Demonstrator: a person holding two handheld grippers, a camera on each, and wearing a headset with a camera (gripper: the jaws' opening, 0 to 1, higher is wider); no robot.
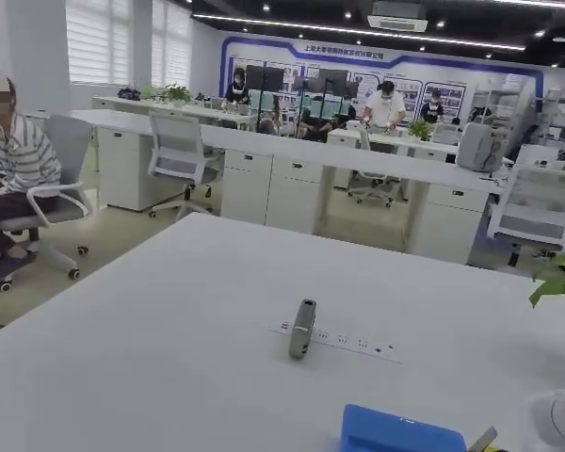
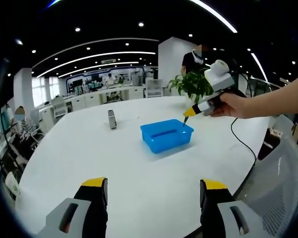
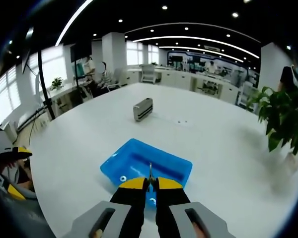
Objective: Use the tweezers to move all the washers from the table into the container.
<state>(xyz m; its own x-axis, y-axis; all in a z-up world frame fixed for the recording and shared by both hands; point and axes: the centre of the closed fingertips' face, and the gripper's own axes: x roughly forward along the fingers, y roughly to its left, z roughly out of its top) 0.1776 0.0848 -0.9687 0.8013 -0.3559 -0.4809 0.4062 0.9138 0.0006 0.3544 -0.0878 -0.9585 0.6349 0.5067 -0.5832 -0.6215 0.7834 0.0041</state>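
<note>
Head view: blue container [image 1: 400, 435] at near edge of white table [image 1: 169, 358], grey device [image 1: 302, 328] just beyond. Left gripper view: left gripper [image 2: 154, 196] jaws spread wide w/ nothing btwn; right gripper [image 2: 191, 112] over the container. Right gripper view: jaws clenched on tweezers [image 3: 150, 172], tips above container, a washer [image 3: 122, 178] inside it.

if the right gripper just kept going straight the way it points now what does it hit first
The right gripper, shut on the tweezers, points down into the blue container. Going straight on, the tweezers' tip would likely meet the container's floor first, though depth is hard to judge.
</note>
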